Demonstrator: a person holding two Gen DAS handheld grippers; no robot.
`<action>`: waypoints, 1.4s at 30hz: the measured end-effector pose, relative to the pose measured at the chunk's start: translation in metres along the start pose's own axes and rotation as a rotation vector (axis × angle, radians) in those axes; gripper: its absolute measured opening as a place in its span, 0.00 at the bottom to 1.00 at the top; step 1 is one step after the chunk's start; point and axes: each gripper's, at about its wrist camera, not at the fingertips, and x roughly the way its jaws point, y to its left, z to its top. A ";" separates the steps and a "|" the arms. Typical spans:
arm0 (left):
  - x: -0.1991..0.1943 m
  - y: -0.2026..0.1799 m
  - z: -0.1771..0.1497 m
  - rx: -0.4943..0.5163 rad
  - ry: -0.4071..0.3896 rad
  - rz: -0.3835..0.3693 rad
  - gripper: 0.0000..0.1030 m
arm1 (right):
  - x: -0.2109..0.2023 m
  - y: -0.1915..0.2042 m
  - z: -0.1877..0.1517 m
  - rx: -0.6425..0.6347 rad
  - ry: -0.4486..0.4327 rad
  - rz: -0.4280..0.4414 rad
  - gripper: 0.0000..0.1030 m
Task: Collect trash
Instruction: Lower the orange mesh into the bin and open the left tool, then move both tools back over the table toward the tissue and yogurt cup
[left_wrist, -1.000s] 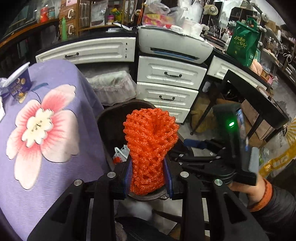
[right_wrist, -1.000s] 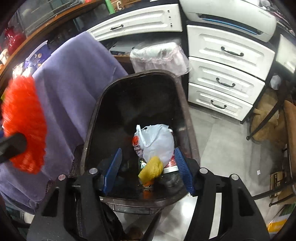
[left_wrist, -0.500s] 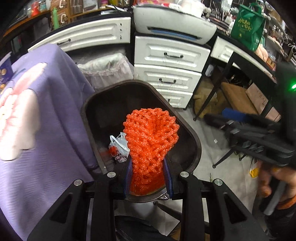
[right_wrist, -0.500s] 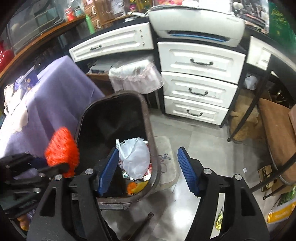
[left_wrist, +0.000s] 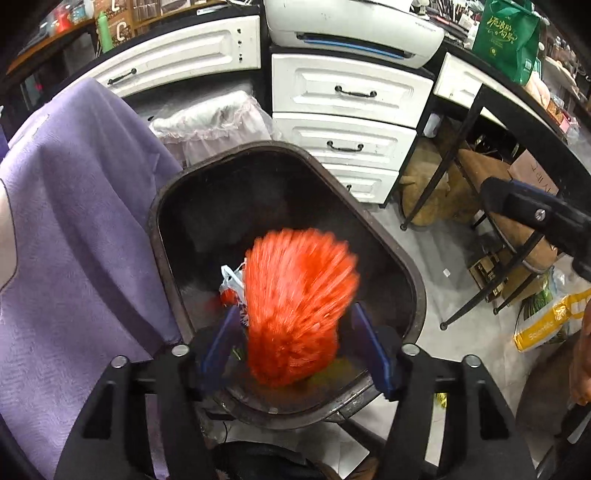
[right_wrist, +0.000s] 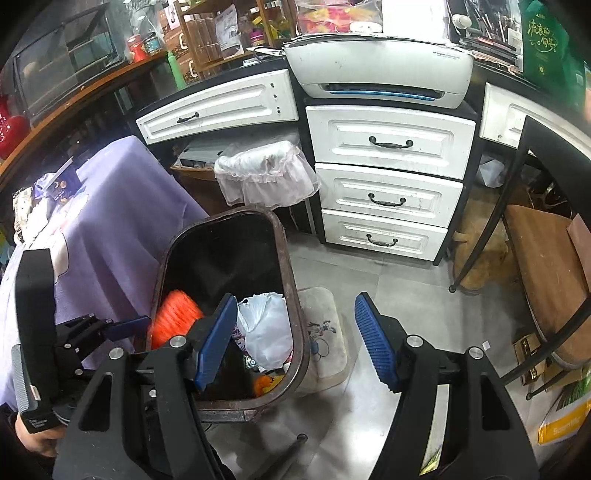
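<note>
Orange foam net (left_wrist: 295, 306) appears blurred over the open mouth of the dark trash bin (left_wrist: 413, 273), between the blue pads of the left gripper (left_wrist: 295, 347), whose jaws have just been opening and do not press it. Below it lies a white plastic bag (right_wrist: 266, 328). Right gripper (right_wrist: 295, 339) stands wide apart, with nothing between its pads, above the bin rim and the grey floor (right_wrist: 402, 291).

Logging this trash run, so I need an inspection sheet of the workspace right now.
Surface: grey tiled floor.
Job's things: orange foam net, motion-blurred, over the open black bin; white plastic bag inside.
Clutter: small mat beside the bin.
Grippers: left gripper has just been opening, pads clear of the net; right gripper open, empty.
Cables: nothing seen.
Surroundings: purple cloth, white drawers.
</note>
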 end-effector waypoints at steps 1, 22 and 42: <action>-0.002 0.000 0.000 -0.001 -0.003 -0.006 0.65 | 0.000 0.000 0.000 0.002 0.001 0.000 0.64; -0.074 -0.011 -0.010 0.075 -0.160 -0.025 0.84 | -0.009 0.002 0.004 0.011 -0.023 0.011 0.67; -0.190 0.111 -0.027 -0.083 -0.364 0.172 0.94 | -0.033 0.137 0.034 -0.249 -0.035 0.235 0.72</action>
